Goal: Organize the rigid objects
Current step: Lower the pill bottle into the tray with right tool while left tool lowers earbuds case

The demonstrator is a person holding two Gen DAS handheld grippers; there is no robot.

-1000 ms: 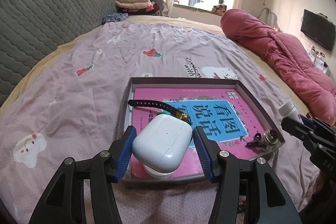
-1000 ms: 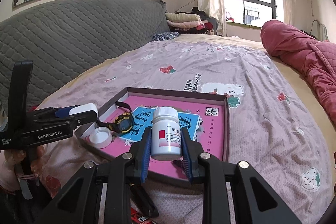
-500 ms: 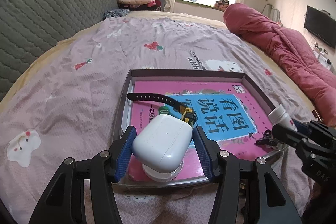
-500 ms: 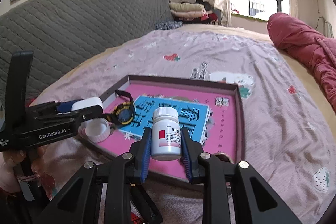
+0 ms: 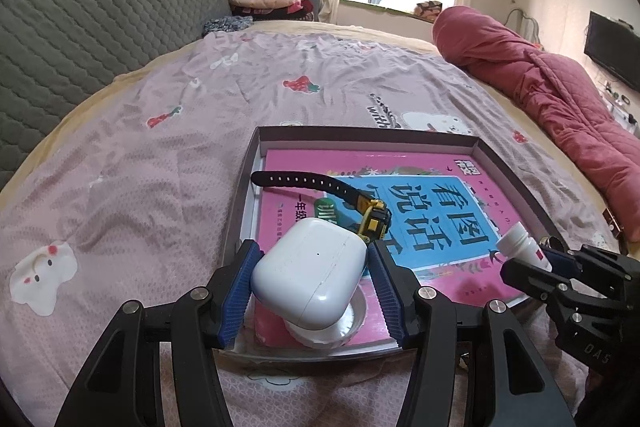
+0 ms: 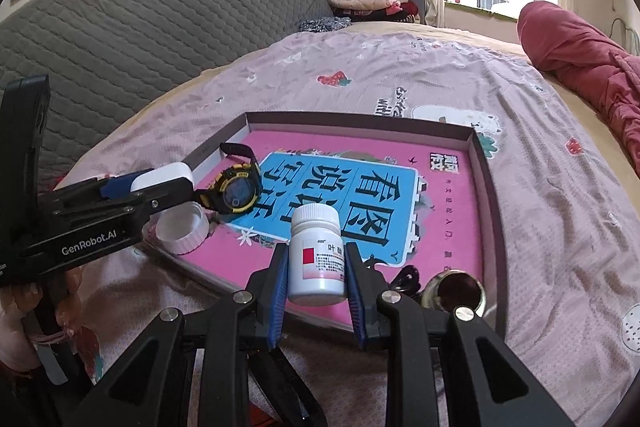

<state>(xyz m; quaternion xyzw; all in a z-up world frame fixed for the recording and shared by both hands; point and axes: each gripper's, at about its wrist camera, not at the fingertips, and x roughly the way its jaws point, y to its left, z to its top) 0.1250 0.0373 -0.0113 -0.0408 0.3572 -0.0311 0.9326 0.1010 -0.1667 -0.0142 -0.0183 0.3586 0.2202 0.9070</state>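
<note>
My two wrist cameras look steeply down, close over the tray (image 5: 484,147), each from its own side.

Left gripper (image 5: 312,283) angled downward, blue pads clamped on a load. Right gripper (image 6: 317,283) likewise angled down, pads gripping.

white cap (image 5: 320,327) mostly hidden under earbud case (image 5: 310,275); bottle label (image 6: 320,259) print unreadable
</note>
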